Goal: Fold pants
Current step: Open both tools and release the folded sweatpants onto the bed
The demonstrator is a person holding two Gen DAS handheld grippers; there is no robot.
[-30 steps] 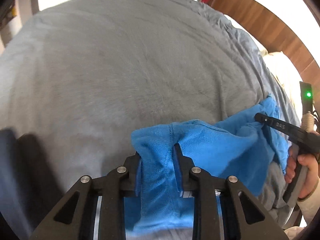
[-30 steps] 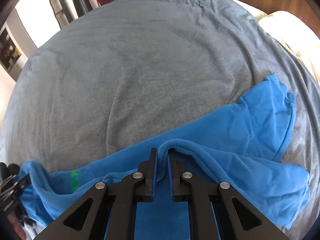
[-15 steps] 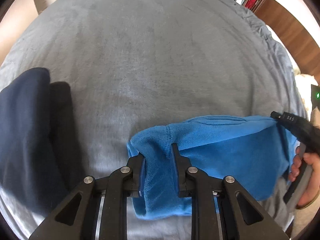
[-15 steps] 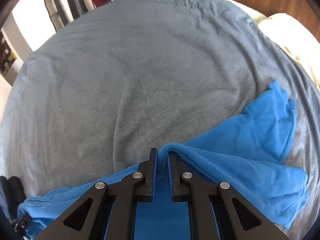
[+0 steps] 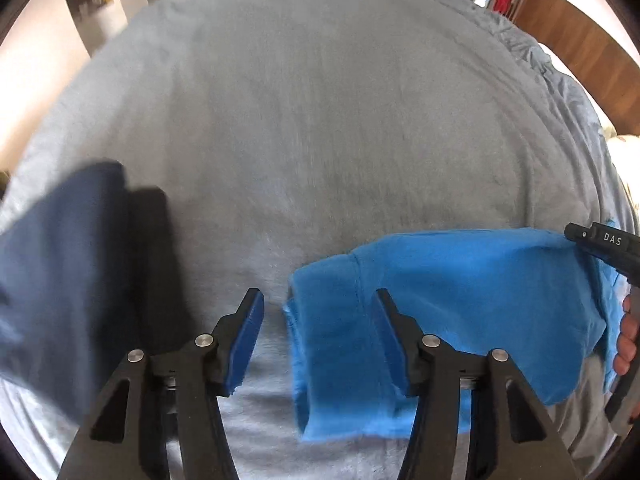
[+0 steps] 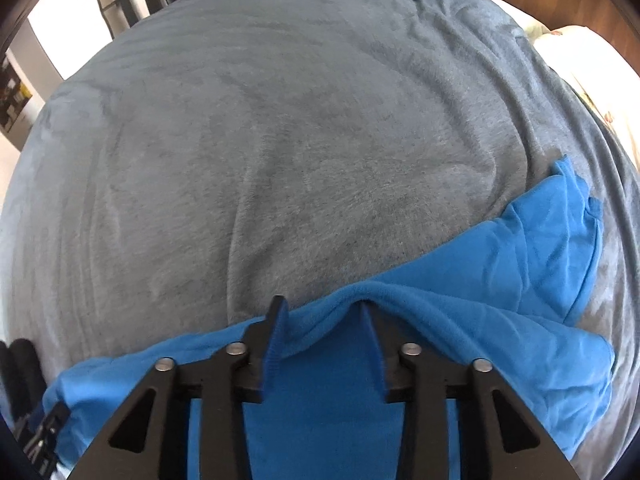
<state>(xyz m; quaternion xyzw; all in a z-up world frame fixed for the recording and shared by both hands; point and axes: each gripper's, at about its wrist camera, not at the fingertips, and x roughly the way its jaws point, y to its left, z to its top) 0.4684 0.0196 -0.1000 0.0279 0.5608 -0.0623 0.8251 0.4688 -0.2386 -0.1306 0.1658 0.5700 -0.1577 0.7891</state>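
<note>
The blue fleece pants (image 5: 460, 300) lie in a folded band across the grey blanket (image 5: 320, 120). My left gripper (image 5: 318, 314) points down over their left end. Its jaws are opening; the cloth's edge sits between them against the right finger (image 5: 390, 328), clear of the left pad (image 5: 250, 332). In the right wrist view the pants (image 6: 500, 280) run from lower left to right. My right gripper (image 6: 322, 314) stands over their folded far edge, jaws opening, with a slack ridge of cloth between them. The right gripper's tip (image 5: 600, 240) and a hand (image 5: 628, 340) show at the left wrist view's right edge.
A dark navy garment (image 5: 68, 288) lies on the blanket left of my left gripper. A wooden headboard (image 5: 580, 48) and a cream pillow (image 6: 592, 80) border the bed on the right. Room clutter stands beyond the far edge.
Both grippers' jaws have spread apart and let go of the blue cloth, which has settled flatter on the blanket. The left view swung, bringing the navy garment into sight.
</note>
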